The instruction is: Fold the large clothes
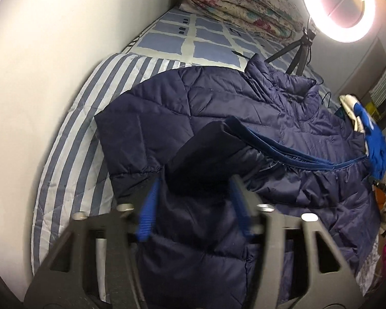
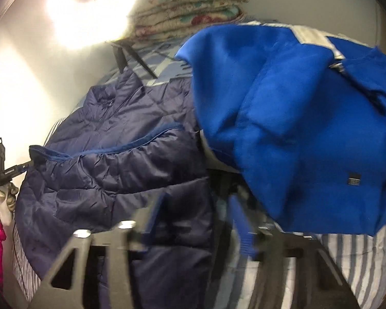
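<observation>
A navy quilted puffer jacket (image 1: pixel 218 108) lies spread on the striped bed, collar toward the far end. My left gripper (image 1: pixel 195 193) has its blue fingers around the jacket's dark cuffed hem corner (image 1: pixel 208 152) and holds it lifted. In the right wrist view the same jacket (image 2: pixel 110 159) lies at left, its blue-lined edge raised by the left gripper (image 2: pixel 25 166). A bright blue garment (image 2: pixel 296 128) hangs in front of my right gripper (image 2: pixel 205 206), whose fingers straddle the jacket's edge; its grip is blurred.
A folded floral quilt (image 1: pixel 239 7) lies at the bed's head. A ring light (image 1: pixel 339 5) on a small tripod (image 1: pixel 296 56) stands on the checked sheet (image 1: pixel 182 38). A white wall (image 1: pixel 38 64) runs along the left. A gloved hand (image 2: pixel 2 200) with pink sleeve shows.
</observation>
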`<control>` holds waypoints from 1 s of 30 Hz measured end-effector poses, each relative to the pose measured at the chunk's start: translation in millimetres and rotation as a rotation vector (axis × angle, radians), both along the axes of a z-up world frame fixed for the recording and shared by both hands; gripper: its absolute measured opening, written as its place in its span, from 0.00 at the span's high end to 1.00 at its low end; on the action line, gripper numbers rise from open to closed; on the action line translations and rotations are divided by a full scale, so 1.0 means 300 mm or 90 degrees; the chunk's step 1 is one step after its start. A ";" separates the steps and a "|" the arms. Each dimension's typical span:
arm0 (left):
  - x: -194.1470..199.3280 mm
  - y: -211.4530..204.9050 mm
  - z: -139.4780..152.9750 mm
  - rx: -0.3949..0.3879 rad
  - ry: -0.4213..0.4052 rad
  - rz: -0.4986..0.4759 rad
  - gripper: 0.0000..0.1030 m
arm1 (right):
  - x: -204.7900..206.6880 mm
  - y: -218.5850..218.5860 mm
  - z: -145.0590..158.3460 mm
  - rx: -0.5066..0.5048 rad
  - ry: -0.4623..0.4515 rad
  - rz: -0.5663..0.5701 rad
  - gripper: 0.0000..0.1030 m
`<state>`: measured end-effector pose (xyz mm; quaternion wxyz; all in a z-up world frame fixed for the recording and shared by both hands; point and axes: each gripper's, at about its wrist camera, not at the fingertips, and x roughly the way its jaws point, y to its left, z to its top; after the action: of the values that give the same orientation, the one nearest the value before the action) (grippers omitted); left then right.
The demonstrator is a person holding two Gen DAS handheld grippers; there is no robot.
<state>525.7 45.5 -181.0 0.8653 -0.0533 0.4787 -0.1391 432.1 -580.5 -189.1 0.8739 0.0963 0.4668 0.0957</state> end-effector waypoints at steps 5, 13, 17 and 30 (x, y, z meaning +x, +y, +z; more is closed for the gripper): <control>0.009 -0.019 -0.007 0.032 -0.009 -0.005 0.97 | -0.030 0.069 0.028 -0.053 -0.022 0.036 0.93; -0.016 -0.008 0.012 0.052 -0.035 -0.006 0.99 | -0.063 0.078 0.096 -0.077 -0.054 0.045 0.99; -0.011 -0.008 0.017 0.051 -0.031 -0.009 0.91 | -0.036 0.063 0.079 -0.061 -0.038 0.038 0.66; -0.008 -0.062 0.022 0.097 -0.060 0.011 1.00 | -0.018 0.121 0.072 -0.138 -0.032 0.032 0.98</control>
<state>523.3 26.9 -174.2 0.8897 0.0154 0.4459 -0.0969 426.8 -544.2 -167.5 0.8879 -0.0127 0.4546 0.0692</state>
